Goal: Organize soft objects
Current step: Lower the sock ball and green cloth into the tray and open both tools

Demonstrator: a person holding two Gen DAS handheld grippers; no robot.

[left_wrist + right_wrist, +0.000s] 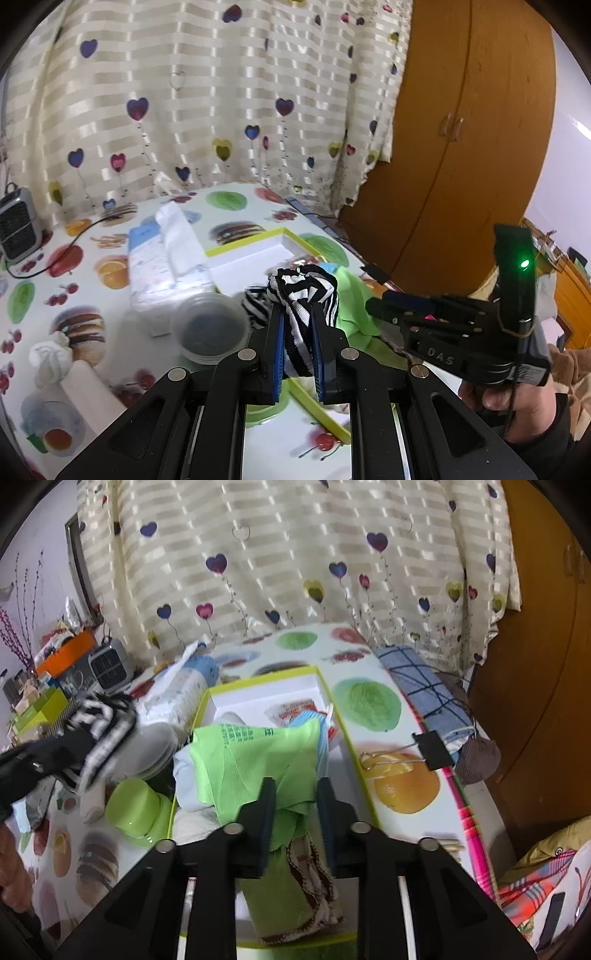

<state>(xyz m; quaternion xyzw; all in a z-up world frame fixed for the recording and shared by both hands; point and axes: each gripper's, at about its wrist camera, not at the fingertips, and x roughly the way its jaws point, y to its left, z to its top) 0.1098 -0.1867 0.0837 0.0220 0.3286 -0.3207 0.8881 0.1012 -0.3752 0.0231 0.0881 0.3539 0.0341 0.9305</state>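
Looking about halfway: the green cloth (255,760) already lies in the lime-edged box (347,734), right gripper (293,794) jaws parted around it, not pinching. Left gripper (297,325) jaws clamp the striped sock (306,295) above the desk (92,258), not boxed yet.

left wrist view: looked forward and down along its fingers, close over the table (92,258), facing the curtain (221,92) | right wrist view: same tilt, close above the yellow-rimmed box (364,775), facing the curtain | shared: box, green cloth (255,760), striped cloth (306,291), curtain
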